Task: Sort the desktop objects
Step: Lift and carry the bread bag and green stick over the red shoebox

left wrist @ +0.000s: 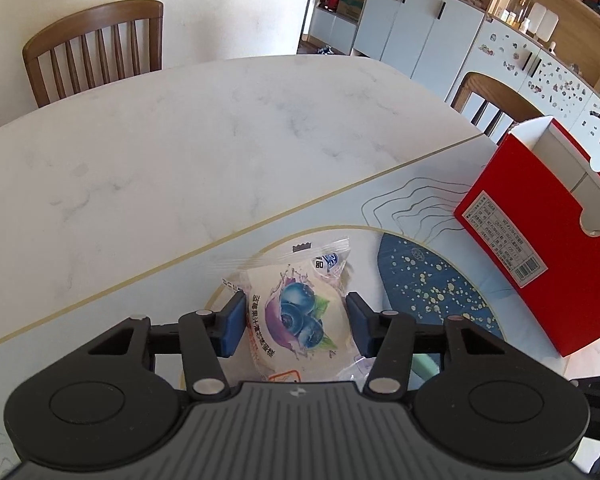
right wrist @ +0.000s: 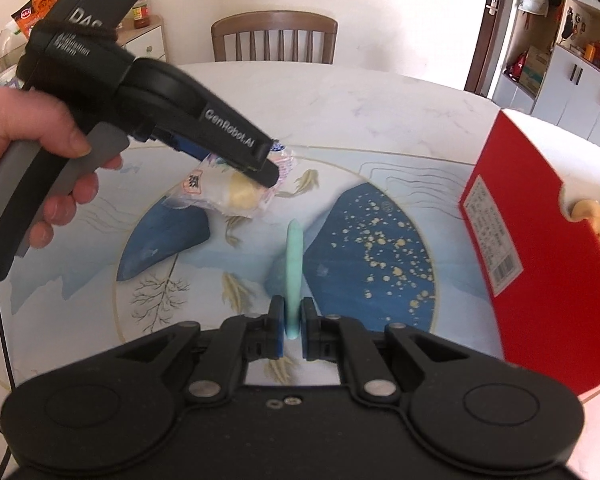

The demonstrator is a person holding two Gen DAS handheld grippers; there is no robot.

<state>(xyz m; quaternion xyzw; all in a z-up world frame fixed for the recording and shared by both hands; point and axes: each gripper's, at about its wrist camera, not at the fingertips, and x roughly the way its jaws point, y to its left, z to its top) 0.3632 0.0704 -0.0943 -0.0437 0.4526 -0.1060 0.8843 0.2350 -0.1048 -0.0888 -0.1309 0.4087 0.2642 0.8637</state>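
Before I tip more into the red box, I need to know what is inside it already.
Through the cutout of the red box, the right wrist view shows one pale yellow rounded item; what it is cannot be told. The box's walls hide the rest of the inside.

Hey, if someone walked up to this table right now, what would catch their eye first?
Probably the red box standing open at the table's right edge. Next, the left tongs around a blueberry snack packet on the painted mat, and the right tongs clamped on a thin mint-green piece.
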